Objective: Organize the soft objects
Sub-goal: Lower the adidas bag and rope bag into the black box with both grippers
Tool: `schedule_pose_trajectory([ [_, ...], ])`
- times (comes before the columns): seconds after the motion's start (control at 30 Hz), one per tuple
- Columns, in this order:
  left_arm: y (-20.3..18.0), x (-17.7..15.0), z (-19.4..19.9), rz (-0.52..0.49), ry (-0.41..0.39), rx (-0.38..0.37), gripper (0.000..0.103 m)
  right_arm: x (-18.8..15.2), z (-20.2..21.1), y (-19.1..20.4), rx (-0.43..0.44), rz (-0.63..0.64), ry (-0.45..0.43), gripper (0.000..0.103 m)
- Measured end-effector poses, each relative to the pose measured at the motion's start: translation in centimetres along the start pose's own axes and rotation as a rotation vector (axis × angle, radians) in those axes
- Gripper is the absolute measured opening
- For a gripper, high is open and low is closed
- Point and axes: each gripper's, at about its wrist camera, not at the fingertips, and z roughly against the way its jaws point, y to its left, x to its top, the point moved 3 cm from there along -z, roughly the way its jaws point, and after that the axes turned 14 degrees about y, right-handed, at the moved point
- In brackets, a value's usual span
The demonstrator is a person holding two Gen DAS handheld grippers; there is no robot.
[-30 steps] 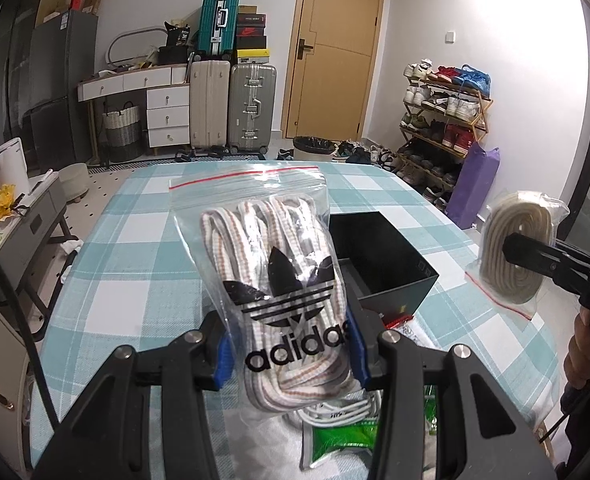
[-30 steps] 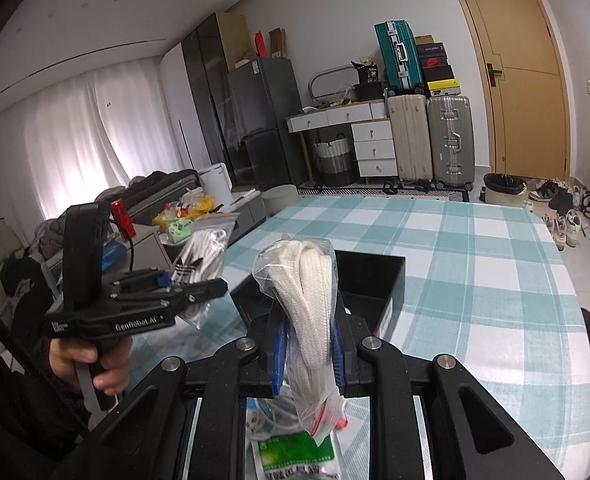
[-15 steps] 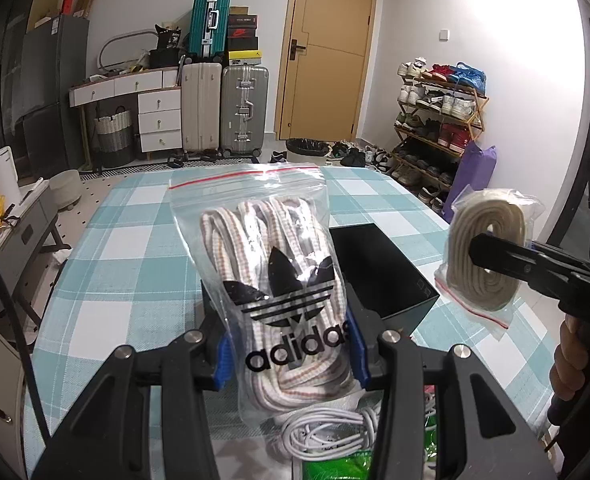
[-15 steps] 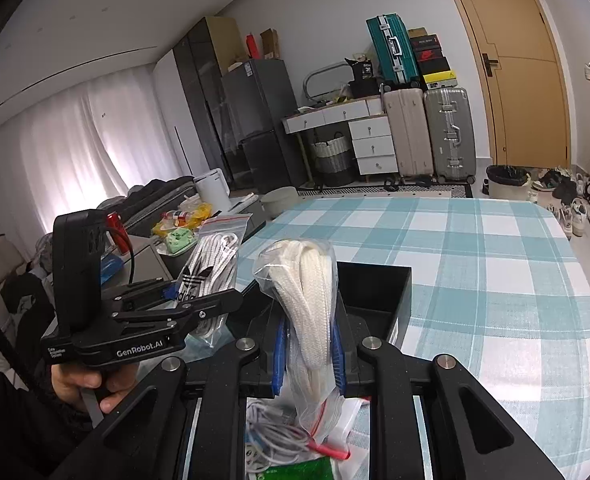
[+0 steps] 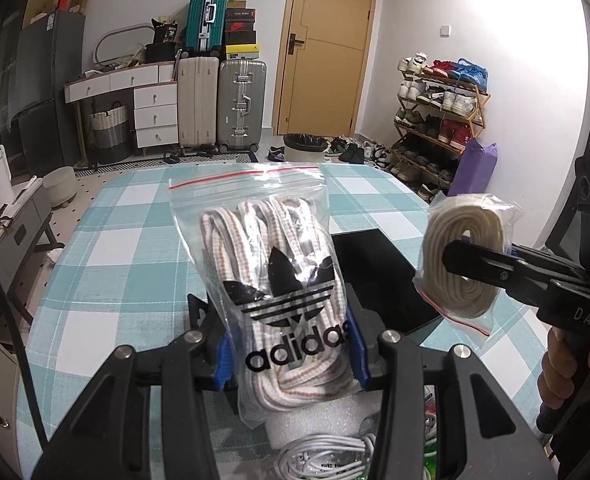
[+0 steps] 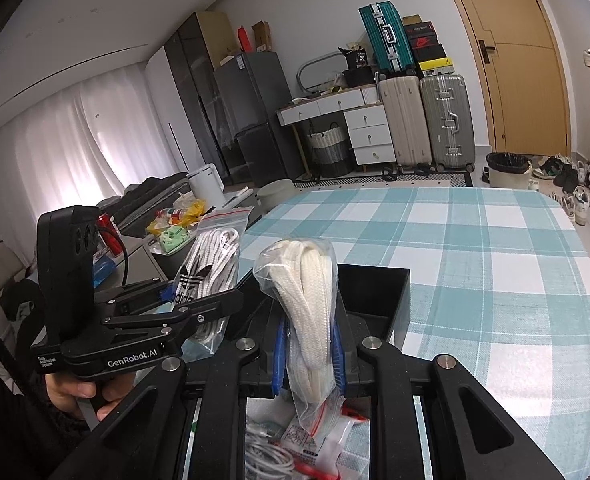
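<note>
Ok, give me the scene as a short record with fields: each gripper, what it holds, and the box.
left gripper: shut on the logo bag of striped laces, held above the table
right gripper: shut on the white lace bag
black box: open, on the checked table, behind both bags
under the grippers: white cable, partly hidden

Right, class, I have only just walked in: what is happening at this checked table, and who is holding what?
A person holds a gripper in each hand above the teal checked tablecloth. The left gripper is shut on a zip bag of striped laces with an Adidas logo. The right gripper is shut on a zip bag of cream laces. Both bags hang in the air near an open black box. More bagged items and a white cable lie below.
</note>
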Motion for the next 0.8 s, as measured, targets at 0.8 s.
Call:
schedule_pose_trajectory([
  [0.8,0.1,1.1,-3.0,-0.006,0.048,-0.005,0.044,2.4,-4.2,-1.7,0.024,-0.018,-0.008,0.018],
])
